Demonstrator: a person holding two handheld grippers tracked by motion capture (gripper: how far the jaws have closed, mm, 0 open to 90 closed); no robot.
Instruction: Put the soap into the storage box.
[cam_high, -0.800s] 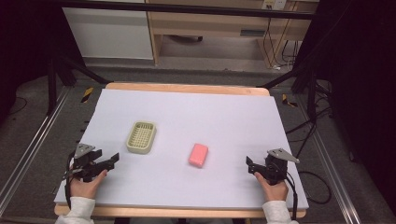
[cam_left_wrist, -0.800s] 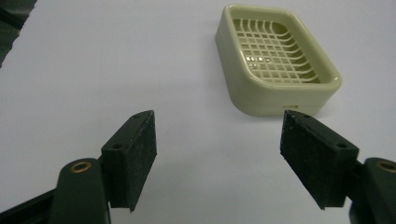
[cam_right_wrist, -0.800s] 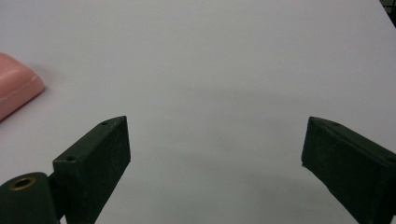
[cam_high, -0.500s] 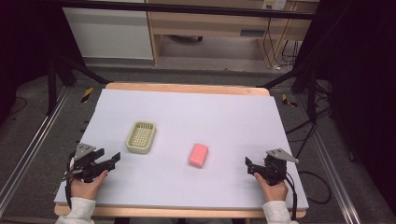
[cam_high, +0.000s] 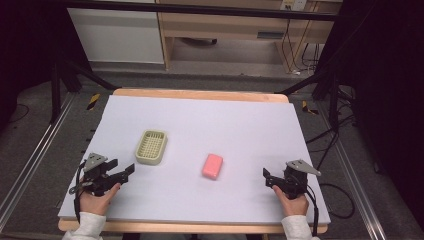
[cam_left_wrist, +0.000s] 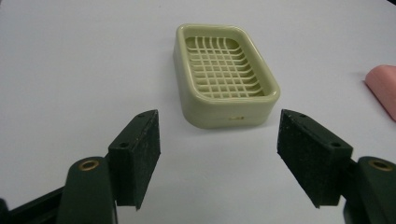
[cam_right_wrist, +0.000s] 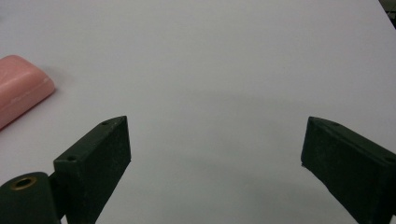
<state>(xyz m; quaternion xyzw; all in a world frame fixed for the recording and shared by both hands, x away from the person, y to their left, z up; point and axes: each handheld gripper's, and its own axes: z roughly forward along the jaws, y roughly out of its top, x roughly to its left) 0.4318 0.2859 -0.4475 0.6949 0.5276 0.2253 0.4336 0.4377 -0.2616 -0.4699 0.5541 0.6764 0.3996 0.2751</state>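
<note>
A: Where are the two handheld grippers located?

B: The left gripper (cam_high: 126, 173) is held over the near left part of the white table (cam_high: 240, 120). The right gripper (cam_high: 266, 176) is held over the near right part. Both are positioned close to the near edge and well apart from each other.

A: What state is observed for the fingers?

B: In the left gripper view, the black padded fingers (cam_left_wrist: 137, 156) are spread wide and nothing is held between them. In the right gripper view, the fingers (cam_right_wrist: 95, 163) are likewise spread wide, and only bare table is seen between them.

A: Where is the pale green rectangular plastic soap dish with a grid insert (cam_high: 151, 146)?

B: It is resting flat on the table, just ahead of the left gripper. In the left gripper view the dish (cam_left_wrist: 224, 74) is seen beyond the finger gap and is not touched.

A: And the pink rounded bar of soap (cam_high: 212, 165)?

B: It is lying on the table between the two grippers, to the right of the dish and apart from it. In the right gripper view the soap (cam_right_wrist: 21, 86) is seen at the left edge, clear of the fingers.
</note>
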